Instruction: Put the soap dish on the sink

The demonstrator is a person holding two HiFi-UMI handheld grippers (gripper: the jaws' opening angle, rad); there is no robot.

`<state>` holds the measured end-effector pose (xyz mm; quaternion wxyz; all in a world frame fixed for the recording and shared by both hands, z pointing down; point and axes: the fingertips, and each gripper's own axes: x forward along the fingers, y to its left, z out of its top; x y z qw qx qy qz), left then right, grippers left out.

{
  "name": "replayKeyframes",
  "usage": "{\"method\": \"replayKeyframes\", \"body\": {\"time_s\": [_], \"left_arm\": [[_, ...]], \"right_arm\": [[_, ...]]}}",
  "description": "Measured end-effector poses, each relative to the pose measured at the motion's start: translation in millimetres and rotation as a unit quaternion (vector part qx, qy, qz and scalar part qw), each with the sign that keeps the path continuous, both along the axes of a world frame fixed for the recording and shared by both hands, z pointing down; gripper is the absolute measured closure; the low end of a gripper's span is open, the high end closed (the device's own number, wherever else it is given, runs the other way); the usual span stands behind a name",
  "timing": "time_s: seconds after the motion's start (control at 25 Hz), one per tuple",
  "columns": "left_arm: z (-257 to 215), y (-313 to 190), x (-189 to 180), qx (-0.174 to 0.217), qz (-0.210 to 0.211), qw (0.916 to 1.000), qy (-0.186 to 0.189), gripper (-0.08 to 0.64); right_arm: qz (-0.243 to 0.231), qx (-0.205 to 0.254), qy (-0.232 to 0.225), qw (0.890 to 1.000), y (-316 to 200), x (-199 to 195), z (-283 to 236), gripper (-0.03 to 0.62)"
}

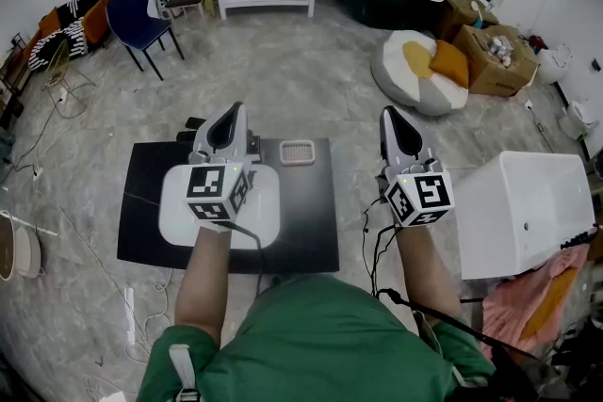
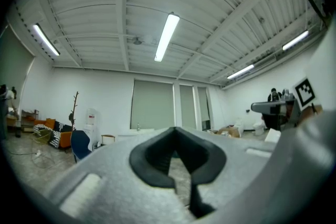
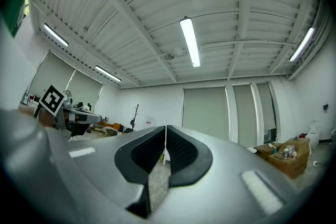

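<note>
The soap dish (image 1: 297,152) lies on the black counter (image 1: 316,221), just beside the far right corner of the white sink (image 1: 267,223) and not on its basin. That fits a dish waiting to be moved, or one already set down by the basin. Left tongs (image 1: 235,107) and right tongs (image 1: 389,111) are pressed together, empty and tilted upward. The dish lies between the 2, touching neither.

The sink (image 1: 267,207) sits on the mat's (image 1: 311,219) left half. The soap dish (image 1: 297,152) lies behind it, by the mat's rear edge.
</note>
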<state>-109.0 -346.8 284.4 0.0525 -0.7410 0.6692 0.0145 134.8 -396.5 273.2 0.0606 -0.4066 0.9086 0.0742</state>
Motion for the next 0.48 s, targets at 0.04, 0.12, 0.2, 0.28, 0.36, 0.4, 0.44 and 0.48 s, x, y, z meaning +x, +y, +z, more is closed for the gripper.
{"method": "replayKeyframes", "body": {"time_s": [0.04,0.12,0.2,0.28,0.36,0.4,0.44,0.48], "left_arm": [[0,-1,-1,-0.001,0.0,1.0,0.0,0.563],[1,-4,-3,-0.002,0.002,1.0,-0.001,0.563],[3,-6,-3,-0.004,0.004,1.0,-0.001,0.563],[6,-9,-3,-0.006,0.005,1.0,-0.001,0.563],[7,-13,-2,-0.007,0.006,1.0,-0.001,0.563],[7,-15,-1,-0.006,0.006,1.0,-0.001,0.563],[6,-16,-1,-0.006,0.006,1.0,-0.001,0.563],[6,-18,0,-0.006,0.006,1.0,0.0,0.563]], "right_arm": [[0.0,0.0,0.0,1.0,-1,-1,0,0.584],[0.001,-0.001,0.001,1.0,-4,-4,0,0.584],[0.0,-0.002,0.002,1.0,-6,-6,1,0.584],[-0.001,-0.003,0.003,1.0,-9,-6,3,0.584],[-0.001,-0.003,0.003,1.0,-12,-6,3,0.584],[-0.001,-0.003,0.003,1.0,-13,-5,3,0.584],[-0.001,-0.003,0.004,1.0,-15,-5,3,0.584],[-0.001,-0.003,0.004,1.0,-16,-4,3,0.584]]}}
